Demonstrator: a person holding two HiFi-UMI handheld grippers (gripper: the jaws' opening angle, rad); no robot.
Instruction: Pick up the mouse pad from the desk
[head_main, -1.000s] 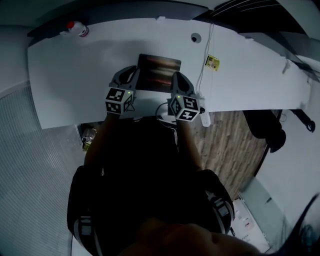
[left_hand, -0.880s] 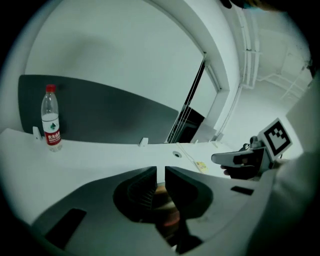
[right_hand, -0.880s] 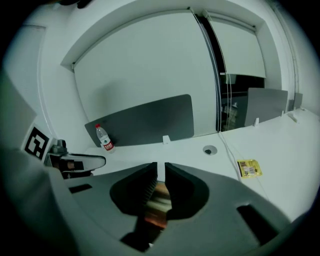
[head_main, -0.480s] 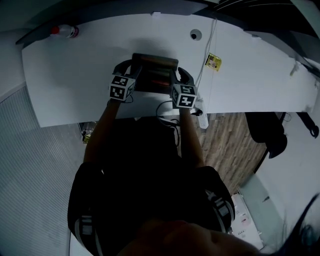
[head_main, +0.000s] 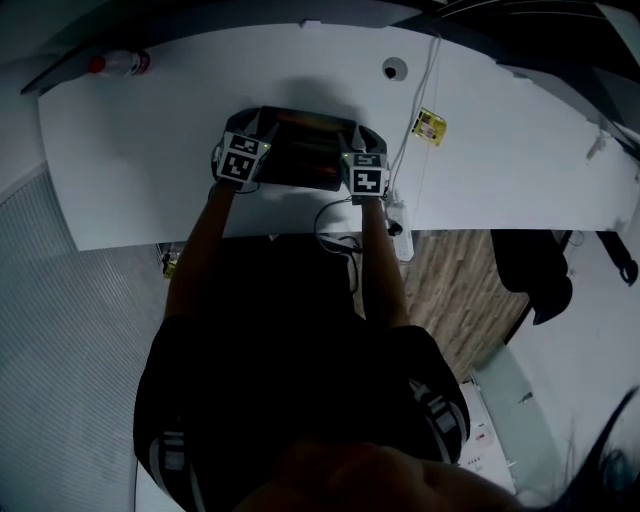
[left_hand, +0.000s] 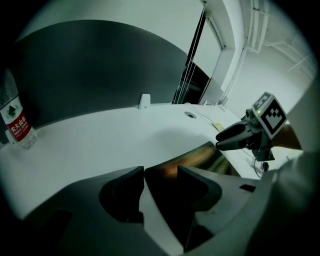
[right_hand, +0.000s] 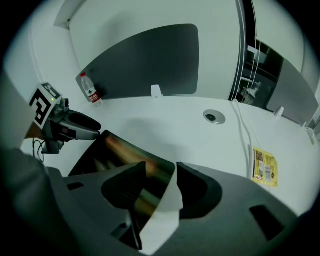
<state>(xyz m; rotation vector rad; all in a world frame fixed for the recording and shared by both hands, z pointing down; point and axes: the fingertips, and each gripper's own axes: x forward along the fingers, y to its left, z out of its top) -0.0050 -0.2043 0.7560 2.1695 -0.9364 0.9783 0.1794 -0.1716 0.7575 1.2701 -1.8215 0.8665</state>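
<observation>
Desk (head_main: 500, 150): long and white, its back edge curved.
Front middle: a dark mouse pad (head_main: 300, 150) lay on the top.
Far left corner: a water bottle (head_main: 118, 63) with a red label.
Right of the pad: a round grommet (head_main: 393, 69) toward the back, a yellow packet (head_main: 430, 126) nearer, and a white cable (right_hand: 240, 125) running past both.

There is one desk (head_main: 520, 150), and one mouse pad (head_main: 300, 152) lies on it. The grippers are two: the left gripper (head_main: 243, 135) and the right gripper (head_main: 362, 140). One bottle (head_main: 118, 63), one yellow packet (head_main: 429, 125) and one round cable hole (head_main: 393, 70) can also be counted. One person (head_main: 290, 350) is there.
</observation>
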